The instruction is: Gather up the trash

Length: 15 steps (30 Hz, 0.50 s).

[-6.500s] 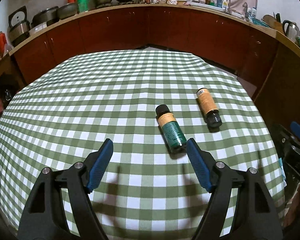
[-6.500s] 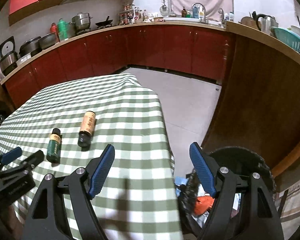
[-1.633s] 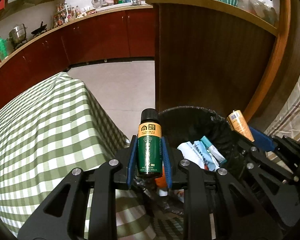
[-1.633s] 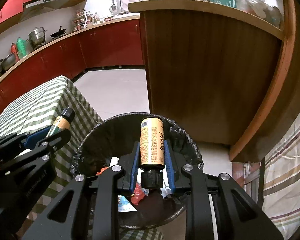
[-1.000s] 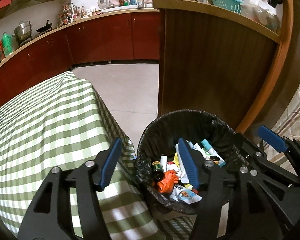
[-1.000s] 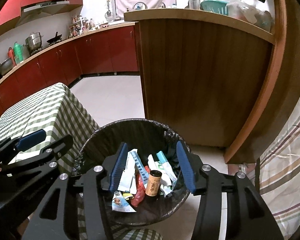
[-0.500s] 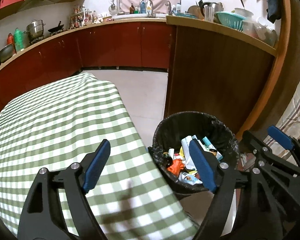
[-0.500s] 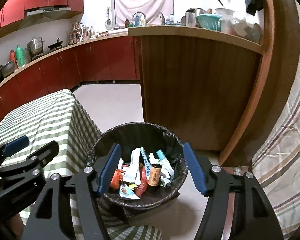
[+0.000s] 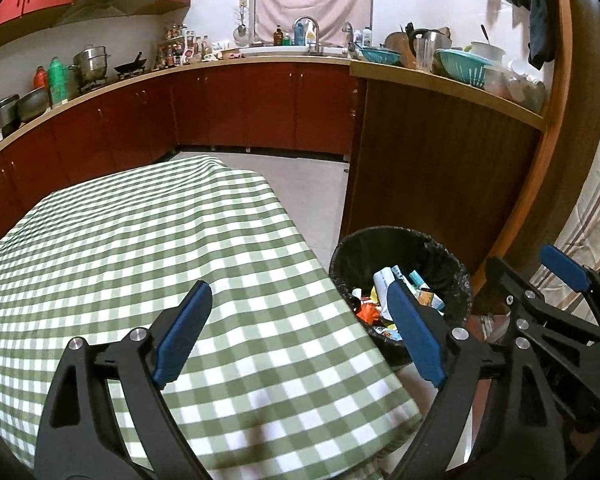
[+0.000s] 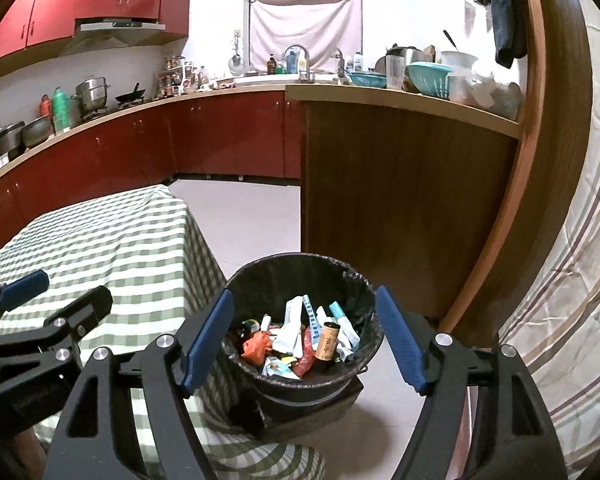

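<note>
Kitchen with red cabinets; a desk [image 9: 148, 240] under a green checked cloth is showing no trash on the part in view. Beside its edge a black-lined bin [image 10: 300, 276] is sitting on the floor. Both bottles are lying inside among wrappers: the tan bottle [image 10: 327, 340] is leaning cap-down, and a dark one [image 10: 250, 325], probably the green bottle, is half buried. The left gripper [image 9: 296, 340] and right gripper [image 10: 300, 340] are hanging empty, fingers spread wide, having just been opening. Risk: the bin is looking full, so more trash could be spilling over; a low swing could be snagging the cloth.
</note>
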Each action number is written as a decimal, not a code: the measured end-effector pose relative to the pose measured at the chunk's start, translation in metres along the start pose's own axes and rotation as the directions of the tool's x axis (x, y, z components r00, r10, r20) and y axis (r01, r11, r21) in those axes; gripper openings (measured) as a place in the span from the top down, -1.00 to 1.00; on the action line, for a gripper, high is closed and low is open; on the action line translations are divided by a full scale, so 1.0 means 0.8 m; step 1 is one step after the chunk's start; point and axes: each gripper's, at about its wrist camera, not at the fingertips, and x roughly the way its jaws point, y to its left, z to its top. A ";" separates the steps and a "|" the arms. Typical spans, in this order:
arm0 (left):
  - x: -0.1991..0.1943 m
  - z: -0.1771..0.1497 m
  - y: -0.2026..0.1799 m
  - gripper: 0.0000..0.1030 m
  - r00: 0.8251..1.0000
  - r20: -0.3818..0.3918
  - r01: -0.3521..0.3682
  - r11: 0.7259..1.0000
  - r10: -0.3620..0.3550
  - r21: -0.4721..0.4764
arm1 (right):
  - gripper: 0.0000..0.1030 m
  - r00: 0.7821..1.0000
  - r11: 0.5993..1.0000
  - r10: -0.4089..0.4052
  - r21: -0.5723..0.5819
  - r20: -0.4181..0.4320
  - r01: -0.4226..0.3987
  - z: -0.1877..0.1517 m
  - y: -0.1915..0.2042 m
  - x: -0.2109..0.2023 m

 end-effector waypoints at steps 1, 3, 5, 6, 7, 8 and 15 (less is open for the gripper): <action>-0.003 -0.001 0.002 -0.69 1.000 0.001 -0.002 1.000 0.002 -0.003 | -0.39 1.000 1.000 0.001 -0.002 0.001 -0.001 -0.001 0.001 -0.003; -0.007 -0.003 0.005 -0.69 1.000 0.003 -0.005 1.000 0.005 -0.008 | -0.40 1.000 1.000 0.003 -0.002 0.001 -0.003 -0.003 0.003 -0.007; -0.012 -0.007 0.009 -0.70 1.000 0.002 -0.010 1.000 0.010 -0.006 | -0.40 1.000 1.000 0.003 -0.003 0.004 -0.003 -0.003 0.004 -0.011; -0.013 -0.009 0.010 -0.70 1.000 0.001 -0.013 1.000 0.013 -0.007 | -0.40 1.000 1.000 0.002 -0.004 0.007 -0.002 -0.004 0.004 -0.013; -0.014 -0.010 0.011 -0.70 1.000 0.001 -0.016 1.000 0.016 -0.009 | -0.40 1.000 1.000 0.001 -0.002 0.010 -0.001 -0.004 0.003 -0.015; -0.014 -0.010 0.012 -0.70 1.000 0.000 -0.017 1.000 0.017 -0.012 | -0.40 1.000 1.000 0.001 -0.001 0.011 -0.001 -0.004 0.003 -0.017; -0.023 -0.011 0.018 -0.70 1.000 0.012 -0.019 1.000 0.019 -0.022 | -0.41 1.000 1.000 -0.003 0.001 0.018 0.003 -0.005 0.004 -0.023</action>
